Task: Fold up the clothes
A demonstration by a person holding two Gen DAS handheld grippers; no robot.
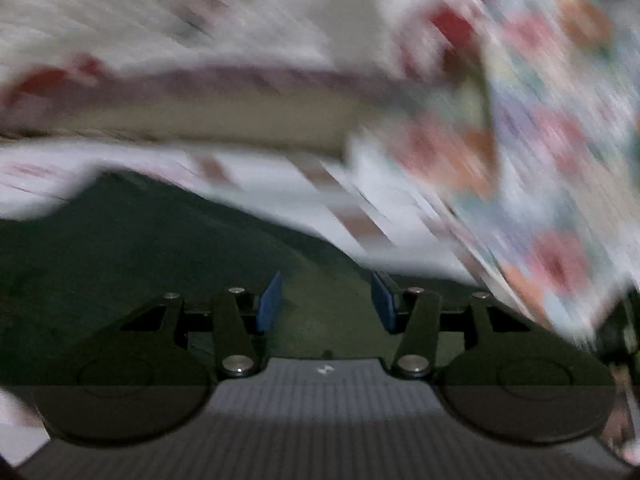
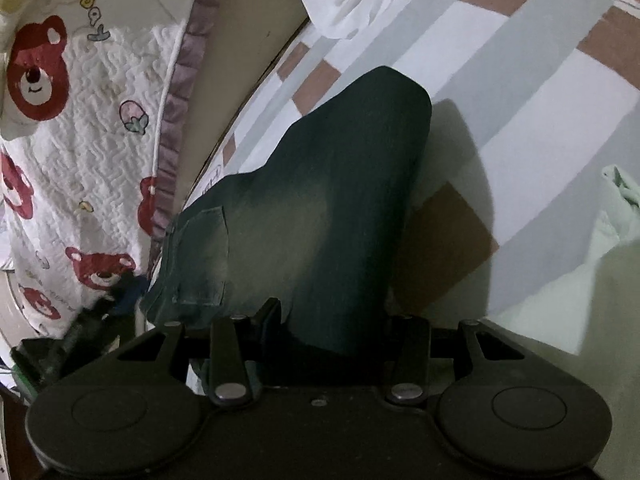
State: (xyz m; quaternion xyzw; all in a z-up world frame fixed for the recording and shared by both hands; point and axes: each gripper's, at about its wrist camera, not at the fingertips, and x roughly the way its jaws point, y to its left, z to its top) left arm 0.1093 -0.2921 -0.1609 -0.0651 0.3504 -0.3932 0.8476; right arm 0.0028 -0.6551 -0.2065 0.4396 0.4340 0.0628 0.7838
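Left wrist view: my left gripper (image 1: 326, 304) has its blue pads (image 1: 269, 303) spread apart with nothing between them, above the dark green garment (image 1: 140, 248).
Right wrist view: my right gripper (image 2: 334, 330) has the garment's near edge running between its jaws; the contact is hidden, so I cannot tell if it grips.
Garment: it lies on the striped bedsheet (image 2: 520, 92), breast pocket (image 2: 200, 256) showing.
Beyond: bear-print quilt (image 2: 80, 140).
Risk: I judge that with one side loose, lifting could skew the fold.
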